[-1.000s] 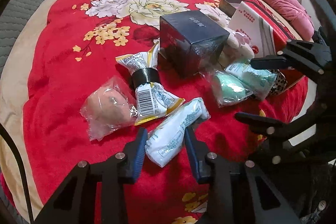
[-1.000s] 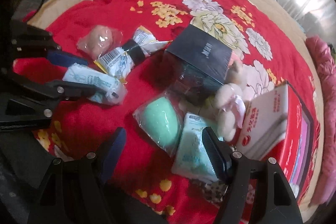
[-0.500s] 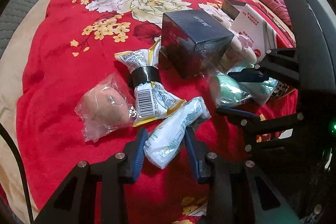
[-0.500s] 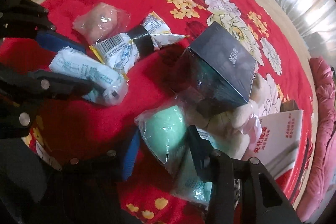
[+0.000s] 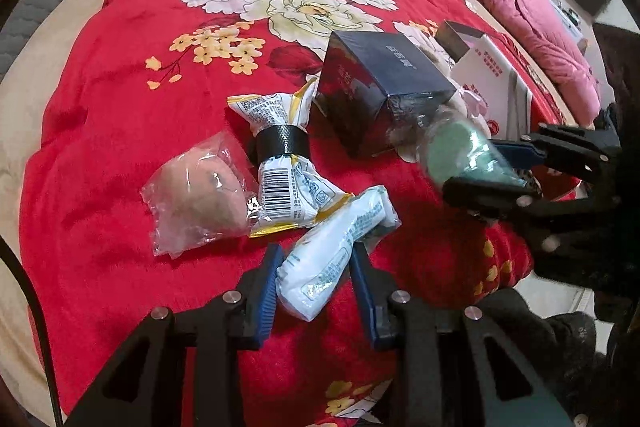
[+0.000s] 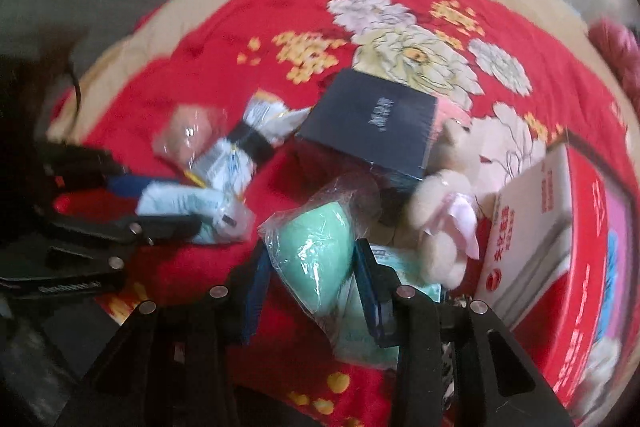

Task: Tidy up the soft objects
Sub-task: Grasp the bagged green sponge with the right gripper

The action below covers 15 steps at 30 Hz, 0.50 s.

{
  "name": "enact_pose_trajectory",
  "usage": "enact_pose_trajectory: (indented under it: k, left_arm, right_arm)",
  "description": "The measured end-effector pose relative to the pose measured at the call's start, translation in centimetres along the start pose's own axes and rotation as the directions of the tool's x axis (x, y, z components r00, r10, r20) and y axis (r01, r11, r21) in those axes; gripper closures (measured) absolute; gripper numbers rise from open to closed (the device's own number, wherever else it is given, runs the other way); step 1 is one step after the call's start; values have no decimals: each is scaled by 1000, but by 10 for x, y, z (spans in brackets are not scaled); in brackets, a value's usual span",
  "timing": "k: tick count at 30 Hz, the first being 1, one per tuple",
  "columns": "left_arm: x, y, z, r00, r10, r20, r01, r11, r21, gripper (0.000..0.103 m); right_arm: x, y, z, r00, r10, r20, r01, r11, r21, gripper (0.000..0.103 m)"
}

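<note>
A: White plastic, a soft wipes pack [image 5: 336, 259], sits nearest, between the blue pads of the left gripper [image 5: 316, 283]. The jaws are closing and squeeze its sides so it won't slip.

B: And the green thing?

A: A mint sponge in a clear bag [image 6: 316, 247]. The right gripper [image 6: 310, 281] is closing on it too, pads pressing the bag.

B: Why both?

A: I think each goes somewhere tidy. Farther off, the dark box [image 5: 384, 87] and teddy bear [image 6: 448, 195] rest on the red blanket [image 5: 120, 107].

Plush bear [image 6: 440, 211] between box [image 6: 372, 123] and carton [image 6: 532, 219].
</note>
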<state>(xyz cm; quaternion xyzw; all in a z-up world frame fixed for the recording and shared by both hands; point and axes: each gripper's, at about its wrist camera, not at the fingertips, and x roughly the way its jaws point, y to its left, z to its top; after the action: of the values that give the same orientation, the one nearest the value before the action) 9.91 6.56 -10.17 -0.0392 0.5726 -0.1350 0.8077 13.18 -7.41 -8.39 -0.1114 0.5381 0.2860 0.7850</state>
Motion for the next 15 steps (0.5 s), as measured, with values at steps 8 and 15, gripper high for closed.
enact_pose_trajectory:
  k: [8,15]
  left_arm:
    - [-12,8,-4,999,-42,17,44,997,-68,71]
    - [-27,10,-9,999,-38,37,41,996,-80,72]
  right_arm:
    - [-22,-15,0,993,91,72,-99,987,129,61]
    - [-27,-9,-5,990,109,87,-120,984,135,61]
